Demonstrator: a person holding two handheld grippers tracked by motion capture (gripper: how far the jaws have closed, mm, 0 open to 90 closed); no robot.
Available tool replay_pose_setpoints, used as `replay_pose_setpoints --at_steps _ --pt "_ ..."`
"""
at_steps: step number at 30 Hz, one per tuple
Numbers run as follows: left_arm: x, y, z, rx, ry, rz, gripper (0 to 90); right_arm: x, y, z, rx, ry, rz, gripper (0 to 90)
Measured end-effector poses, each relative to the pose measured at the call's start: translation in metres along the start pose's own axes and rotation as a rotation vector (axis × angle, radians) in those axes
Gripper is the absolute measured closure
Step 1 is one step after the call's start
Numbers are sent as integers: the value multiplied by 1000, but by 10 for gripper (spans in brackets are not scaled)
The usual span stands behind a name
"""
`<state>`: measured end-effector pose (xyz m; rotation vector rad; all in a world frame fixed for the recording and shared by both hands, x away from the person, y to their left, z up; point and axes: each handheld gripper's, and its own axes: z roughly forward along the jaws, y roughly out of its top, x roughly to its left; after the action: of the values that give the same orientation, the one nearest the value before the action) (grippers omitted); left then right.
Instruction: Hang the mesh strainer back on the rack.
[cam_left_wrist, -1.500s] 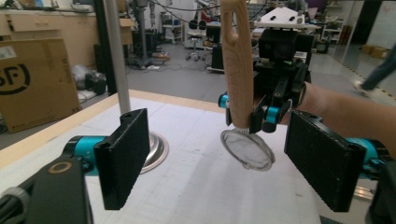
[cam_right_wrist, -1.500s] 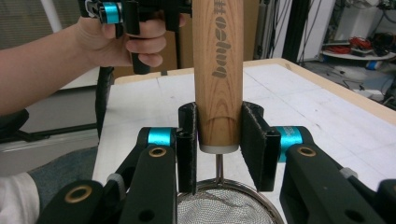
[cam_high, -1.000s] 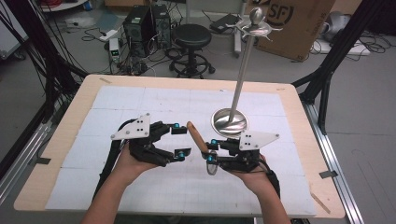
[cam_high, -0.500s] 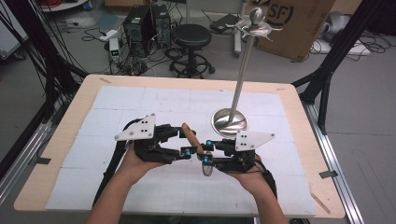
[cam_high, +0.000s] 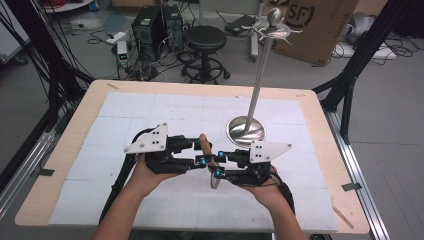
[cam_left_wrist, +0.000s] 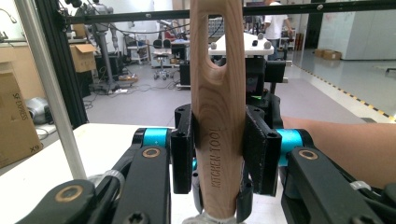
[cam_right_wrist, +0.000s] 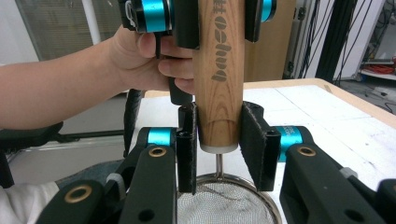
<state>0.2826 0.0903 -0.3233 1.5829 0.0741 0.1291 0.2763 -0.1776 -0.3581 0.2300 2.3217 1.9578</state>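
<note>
Both the left tongs and right tongs pinch the strainer's wooden handle. Right gripper view reveals the mesh bowl below; handle upright.

High view overlooks the table; gripper views, seemingly opposed, closely share the wooden handle.
</note>
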Motion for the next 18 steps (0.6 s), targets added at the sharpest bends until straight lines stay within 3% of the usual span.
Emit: replay_pose_setpoints --at_steps 15,18 --pt "-1 1 1 23 20 3 681 0 0 5 13 -16 -8 677" --pt "0 1 1 29 28 4 681 0 -1 5 11 -39 9 611"
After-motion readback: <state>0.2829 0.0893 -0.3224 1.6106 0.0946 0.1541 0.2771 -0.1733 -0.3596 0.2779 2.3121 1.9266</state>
